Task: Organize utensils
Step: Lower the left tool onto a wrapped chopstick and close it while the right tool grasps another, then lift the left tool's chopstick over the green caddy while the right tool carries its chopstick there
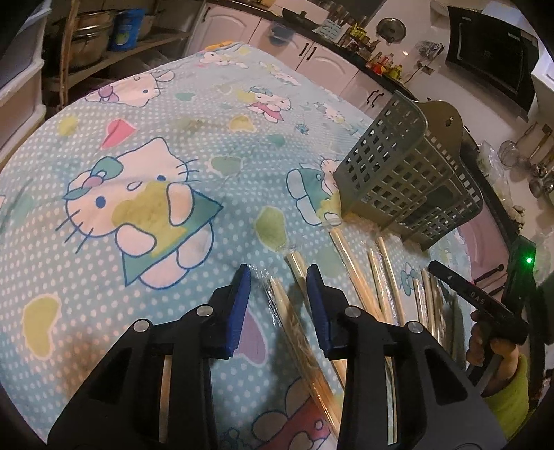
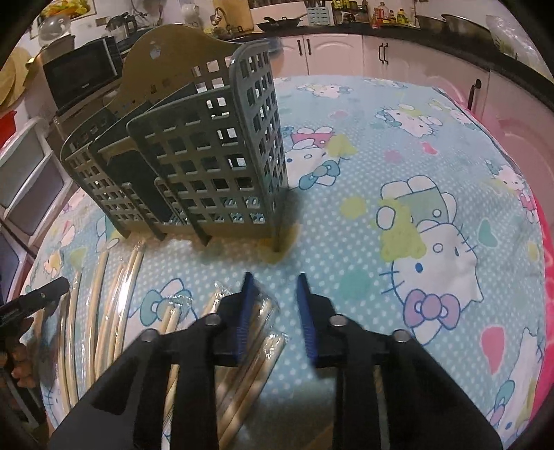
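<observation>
Several pairs of wooden chopsticks in clear plastic wrap (image 1: 349, 270) lie in a row on the Hello Kitty cloth. A grey lattice utensil holder (image 1: 405, 173) stands upright just beyond them; it also shows in the right wrist view (image 2: 207, 162). My left gripper (image 1: 278, 277) is open and empty, its jaws either side of one wrapped pair (image 1: 297, 322) below it. My right gripper (image 2: 275, 287) is open and empty above the cloth, with wrapped chopsticks (image 2: 256, 349) under its left finger (image 2: 246, 311) and more pairs (image 2: 114, 304) further left.
The table carries a light blue Hello Kitty cloth (image 1: 145, 194). Kitchen cabinets (image 2: 346, 52), a counter with bottles and pans (image 2: 387, 15), a microwave (image 2: 83, 72) and shelves with pots (image 1: 90, 34) surround it. A hand on a gripper handle (image 1: 491, 311) shows at the right edge of the left wrist view.
</observation>
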`<state>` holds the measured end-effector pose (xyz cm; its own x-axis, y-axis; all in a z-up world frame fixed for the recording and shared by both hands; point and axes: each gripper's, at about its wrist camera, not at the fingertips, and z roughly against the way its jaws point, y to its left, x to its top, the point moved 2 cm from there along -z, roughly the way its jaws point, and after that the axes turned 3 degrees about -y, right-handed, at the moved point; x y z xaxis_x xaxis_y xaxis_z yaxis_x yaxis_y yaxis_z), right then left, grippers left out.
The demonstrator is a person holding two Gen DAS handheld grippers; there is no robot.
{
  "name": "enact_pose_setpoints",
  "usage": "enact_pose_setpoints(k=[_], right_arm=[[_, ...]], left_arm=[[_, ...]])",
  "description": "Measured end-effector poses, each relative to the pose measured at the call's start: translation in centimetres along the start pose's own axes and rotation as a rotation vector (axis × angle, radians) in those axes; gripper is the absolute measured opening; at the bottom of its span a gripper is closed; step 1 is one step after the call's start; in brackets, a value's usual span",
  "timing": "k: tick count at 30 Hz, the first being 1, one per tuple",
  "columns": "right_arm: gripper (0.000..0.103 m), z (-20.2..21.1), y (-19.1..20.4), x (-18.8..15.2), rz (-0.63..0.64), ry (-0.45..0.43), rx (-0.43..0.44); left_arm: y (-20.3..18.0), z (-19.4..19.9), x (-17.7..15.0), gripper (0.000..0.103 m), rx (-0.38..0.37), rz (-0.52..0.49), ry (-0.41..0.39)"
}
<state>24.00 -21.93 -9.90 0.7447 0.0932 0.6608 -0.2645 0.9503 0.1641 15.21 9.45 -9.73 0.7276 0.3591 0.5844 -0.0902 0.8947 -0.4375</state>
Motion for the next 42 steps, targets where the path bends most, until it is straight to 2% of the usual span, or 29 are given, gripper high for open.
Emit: enact_pose_setpoints(k=[1, 8, 15, 30, 42], right_arm=[[0.009, 0.0, 0.0, 0.1, -0.001, -0.001, 0.007], [0.006, 1.1, 0.1, 0.2, -0.001, -0.042, 0.038], [0.005, 3.6, 0.4, 0.8, 0.003, -0.096, 0.046], [0.004, 11.1, 2.0, 2.3, 0.038, -0.251, 0.102], [0.004, 16.3, 3.1, 3.8, 0.061, -0.364, 0.128]], left_arm=[[-0.1, -0.1, 0.1, 0.025, 0.005, -0.004, 0.001], [0.0, -0.6, 0.4, 0.011, 0.059, -0.024, -0.004], [-0.1, -0.2, 0.6, 0.004, 0.051, -0.038, -0.013], [-5.1, 6.8, 3.6, 0.002, -0.008, -0.154, -0.173], [-9.8, 9.7, 6.0, 0.002, -0.042, -0.242, -0.249]])
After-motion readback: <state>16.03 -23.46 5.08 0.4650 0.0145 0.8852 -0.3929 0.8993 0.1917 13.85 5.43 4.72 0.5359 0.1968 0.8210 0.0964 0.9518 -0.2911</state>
